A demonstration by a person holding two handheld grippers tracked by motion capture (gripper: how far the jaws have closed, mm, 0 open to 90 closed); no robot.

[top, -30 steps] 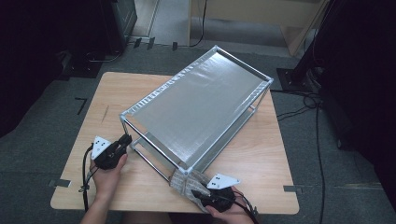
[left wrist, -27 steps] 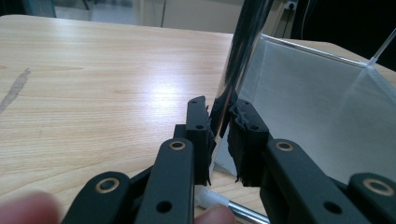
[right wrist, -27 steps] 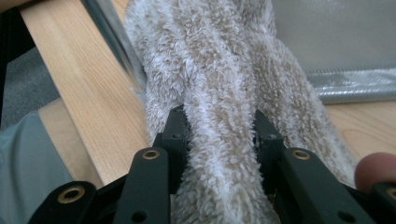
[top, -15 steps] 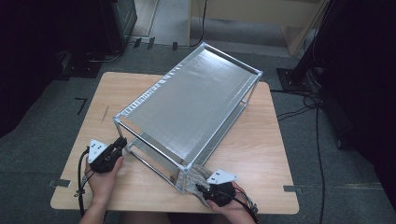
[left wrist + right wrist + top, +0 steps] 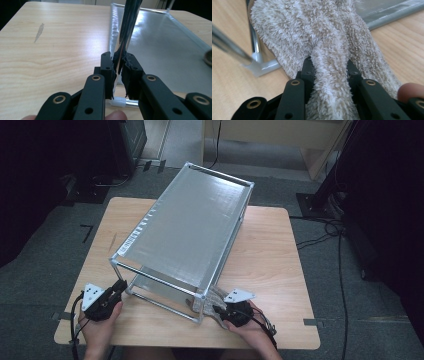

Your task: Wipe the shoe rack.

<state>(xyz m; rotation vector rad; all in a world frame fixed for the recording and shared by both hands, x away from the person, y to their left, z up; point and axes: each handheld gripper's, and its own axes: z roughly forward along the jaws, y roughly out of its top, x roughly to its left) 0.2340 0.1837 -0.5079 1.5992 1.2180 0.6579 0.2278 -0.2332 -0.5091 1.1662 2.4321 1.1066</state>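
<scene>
Left tongs (image 5: pixel 119 287): near-left of the tabletop (image 5: pixel 270 255), jaws clamped on the near-left upright post (image 5: pixel 126 32) of the metal rack (image 5: pixel 195 225); in the left gripper view the chrome post runs up from between the pads, with a white plastic corner joint (image 5: pixel 119 102) just below them.

Right tongs (image 5: pixel 222 309): near edge of the tabletop, right of centre, jaws pinched on a fold of beige fluffy towel (image 5: pixel 322 37); a thumb tip (image 5: pixel 410 91) shows at the right edge of the right gripper view.

Metal rack: two-tier frame of chrome tubes with grey sheet shelves, standing askew on the wooden tabletop, long axis running from near-left to far-right, far end reaching the tabletop's far edge.

Towel (image 5: pixel 214 296): bunched at the rack's near-right corner, touching the lower frame, partly under the corner post.

Hands: one on each tool, entering from the near edge.
</scene>
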